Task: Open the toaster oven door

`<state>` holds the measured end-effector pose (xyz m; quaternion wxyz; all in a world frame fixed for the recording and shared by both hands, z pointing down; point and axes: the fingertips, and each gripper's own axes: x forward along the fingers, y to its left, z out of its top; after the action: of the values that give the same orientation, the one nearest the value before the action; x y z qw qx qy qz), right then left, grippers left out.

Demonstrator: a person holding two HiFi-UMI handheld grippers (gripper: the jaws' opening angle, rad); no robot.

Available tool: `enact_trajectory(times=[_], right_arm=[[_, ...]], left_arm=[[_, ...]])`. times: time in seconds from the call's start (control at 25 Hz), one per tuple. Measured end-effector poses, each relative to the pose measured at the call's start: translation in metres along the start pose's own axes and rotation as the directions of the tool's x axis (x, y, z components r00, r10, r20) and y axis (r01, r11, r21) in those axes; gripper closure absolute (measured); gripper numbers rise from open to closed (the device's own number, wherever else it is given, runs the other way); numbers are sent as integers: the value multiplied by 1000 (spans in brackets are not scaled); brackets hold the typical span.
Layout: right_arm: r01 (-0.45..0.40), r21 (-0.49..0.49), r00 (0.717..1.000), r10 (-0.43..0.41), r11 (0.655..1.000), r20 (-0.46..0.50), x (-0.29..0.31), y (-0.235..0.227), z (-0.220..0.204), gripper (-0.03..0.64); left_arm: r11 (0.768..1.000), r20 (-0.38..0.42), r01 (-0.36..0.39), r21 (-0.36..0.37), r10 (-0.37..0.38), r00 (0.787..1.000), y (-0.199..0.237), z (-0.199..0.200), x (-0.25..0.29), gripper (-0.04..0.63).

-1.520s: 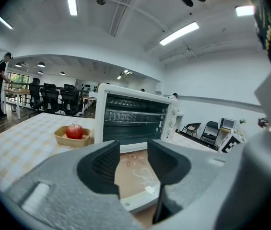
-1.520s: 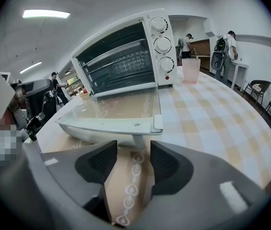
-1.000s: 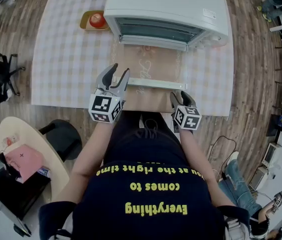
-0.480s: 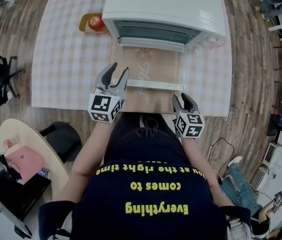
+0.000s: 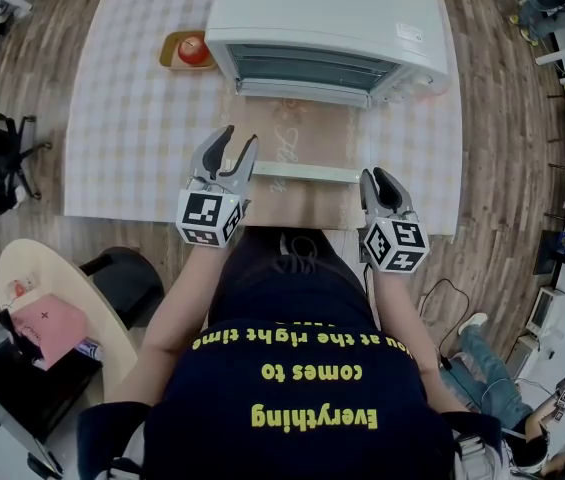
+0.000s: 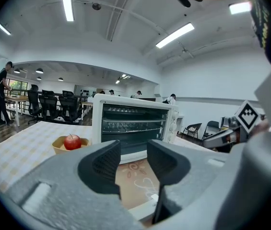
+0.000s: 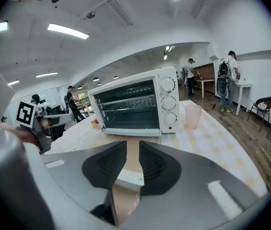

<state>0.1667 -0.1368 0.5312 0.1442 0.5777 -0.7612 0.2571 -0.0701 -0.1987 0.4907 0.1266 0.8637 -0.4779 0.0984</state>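
Note:
The white toaster oven [image 5: 327,13] stands at the table's far side, its glass door [image 5: 302,133] folded down flat toward me. The door's white handle bar [image 5: 307,172] lies along its near edge. My left gripper [image 5: 232,148] hovers open over the handle's left end, nothing between its fingers; in the left gripper view the oven [image 6: 135,123] shows past the left gripper [image 6: 134,150]. My right gripper [image 5: 382,180] sits just right of the handle's right end. Its jaws are closing with a narrow gap; the handle end [image 7: 128,178] shows below the right gripper [image 7: 133,152], not pinched.
A red apple [image 5: 193,48] in a yellow bowl sits left of the oven on the checked tablecloth [image 5: 132,118]. A pink cup [image 7: 192,115] stands right of the oven. A round side table [image 5: 52,298] and chairs stand on the floor at the left.
My right gripper has slid rightward, off the handle's right end, and its jaws have narrowed. The left gripper has stayed in place, open.

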Motion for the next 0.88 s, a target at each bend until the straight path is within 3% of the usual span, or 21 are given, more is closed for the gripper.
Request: enact_trajectory(times=[0.48, 0.6, 0.88], right_arm=[[-27, -94, 986, 42, 995, 161, -12, 5, 67, 575], [-13, -115, 970, 40, 993, 238, -19, 11, 88, 604], [-6, -167, 928, 67, 986, 367, -35, 28, 135, 606]], left_arm=[[999, 112, -42, 32, 38, 993, 2, 41, -12, 507], [997, 136, -59, 40, 53, 989, 4, 54, -16, 573], [996, 206, -76, 54, 63, 976, 5, 88, -23, 595]])
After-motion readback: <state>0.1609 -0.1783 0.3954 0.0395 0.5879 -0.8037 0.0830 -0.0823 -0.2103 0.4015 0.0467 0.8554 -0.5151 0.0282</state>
